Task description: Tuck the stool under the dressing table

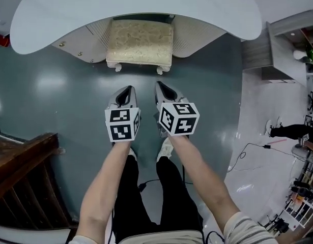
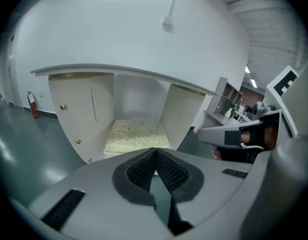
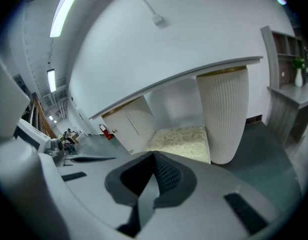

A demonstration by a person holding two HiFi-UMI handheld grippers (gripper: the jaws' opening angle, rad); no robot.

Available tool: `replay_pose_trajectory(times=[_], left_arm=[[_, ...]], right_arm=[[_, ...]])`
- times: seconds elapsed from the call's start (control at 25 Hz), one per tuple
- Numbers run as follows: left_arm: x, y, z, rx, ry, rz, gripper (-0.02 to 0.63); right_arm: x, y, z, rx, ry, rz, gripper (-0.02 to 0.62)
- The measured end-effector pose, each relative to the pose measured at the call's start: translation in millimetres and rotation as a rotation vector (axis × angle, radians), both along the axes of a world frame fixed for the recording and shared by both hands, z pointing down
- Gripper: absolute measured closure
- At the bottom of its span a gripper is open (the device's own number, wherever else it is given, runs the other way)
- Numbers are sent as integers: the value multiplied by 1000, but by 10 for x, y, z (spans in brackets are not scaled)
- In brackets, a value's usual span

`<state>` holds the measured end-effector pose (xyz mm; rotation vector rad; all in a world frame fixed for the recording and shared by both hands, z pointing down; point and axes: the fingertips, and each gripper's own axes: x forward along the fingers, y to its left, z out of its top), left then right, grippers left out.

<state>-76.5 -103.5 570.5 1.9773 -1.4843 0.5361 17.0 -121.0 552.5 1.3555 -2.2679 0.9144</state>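
Both grippers out front, side by side, nothing in either

The grey plastic left gripper [image 1: 125, 91] and its twin, the grey plastic right gripper [image 1: 164, 88], sit just beside each other, pointing forward and angled down, with the tips leaning slightly toward one another. Each has its black ribbed pads [image 2: 139, 172] pressed together with nothing between them. The black-and-white square-marker cubes, left [image 1: 122, 124] and right [image 1: 179, 118], face up at the head camera. The bare forearms, left [image 1: 106, 187] and right [image 1: 204, 179], stretch out roughly parallel, and a striped sleeve [image 1: 245, 229] shows at the right elbow. The legs [image 1: 141, 202], in black trousers, are below.
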Motion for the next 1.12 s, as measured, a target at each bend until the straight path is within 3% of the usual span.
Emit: replay_pose_trajectory(times=[0.64,1.12], left_arm=[[176,631,-1299,94,33,10,600],[165,1020,-2597,210,46,5,600]], right_arm=[[11,682,-1332,128,11,-29,583],[29,1157,-2513,206,-4,-68,582]])
